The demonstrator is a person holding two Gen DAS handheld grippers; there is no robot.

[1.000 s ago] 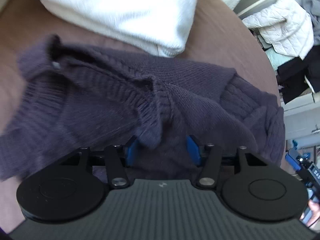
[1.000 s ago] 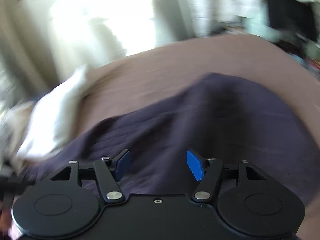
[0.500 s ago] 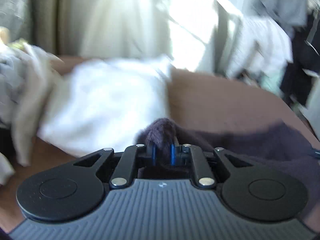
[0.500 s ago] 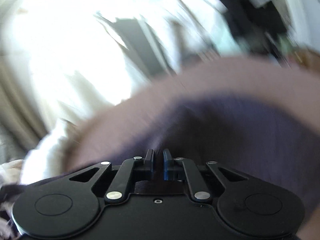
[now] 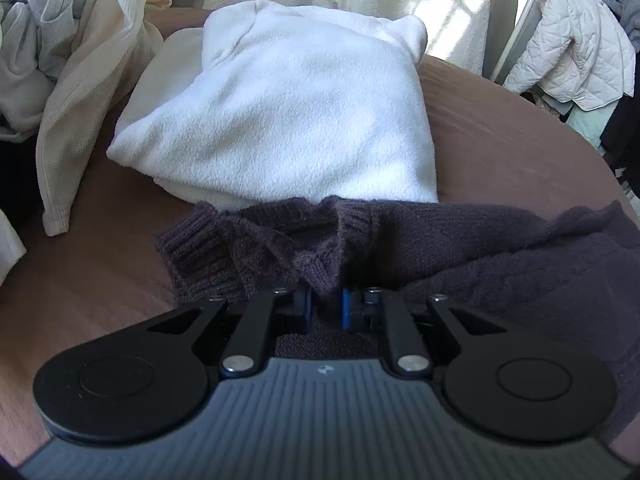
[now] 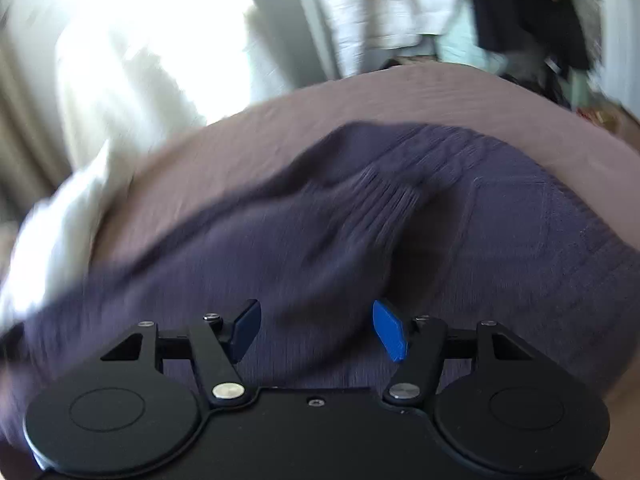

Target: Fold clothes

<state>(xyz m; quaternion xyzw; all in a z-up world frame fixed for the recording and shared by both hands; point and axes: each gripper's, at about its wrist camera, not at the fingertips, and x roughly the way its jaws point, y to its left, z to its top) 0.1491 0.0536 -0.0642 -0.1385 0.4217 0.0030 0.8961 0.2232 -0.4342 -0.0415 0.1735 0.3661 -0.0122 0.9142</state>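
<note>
At my L gripper [image 5: 325, 307], closest to the lens: blue pads pinched narrow on a bunched ridge of the dark purple-grey ribbed knit sweater [image 5: 420, 248]. Fabric pokes up betw. the pads, so the grip is on the knit itself, near what looks like a ribbed cuff or hem edge. The L jaws closed on it within the last sec and have held narrow since.

The sweater spreads away from the pads to both sides, mostly to the R of the L wrist view, lying crumpled on the brown bedcover [image 5: 500, 128]. A ribbed end sits just L of the pinch, resting on the cover.

Just beyond the sweater, touching its far edge: a folded white fleece garment [image 5: 288, 104], flat on the same cover. Further L, a loose heap of cream waffle-knit and pale grey clothes [image 5: 60, 40], unfolded. Far R in the background: a white quilted jacket [image 5: 572, 60] hanging, w/ darker clothes near it.

R gripper [image 6: 316, 330]: jaws stand wide apart, pads clear of any cloth, having just sprung open again after a brief close. R wrist view is motion-blurred. Below and ahead of it the same sweater [image 6: 320, 240] lies on the bedcover [image 6: 400, 96], a ribbed fold running diagonally across. Nothing is betw. the R pads.
</note>
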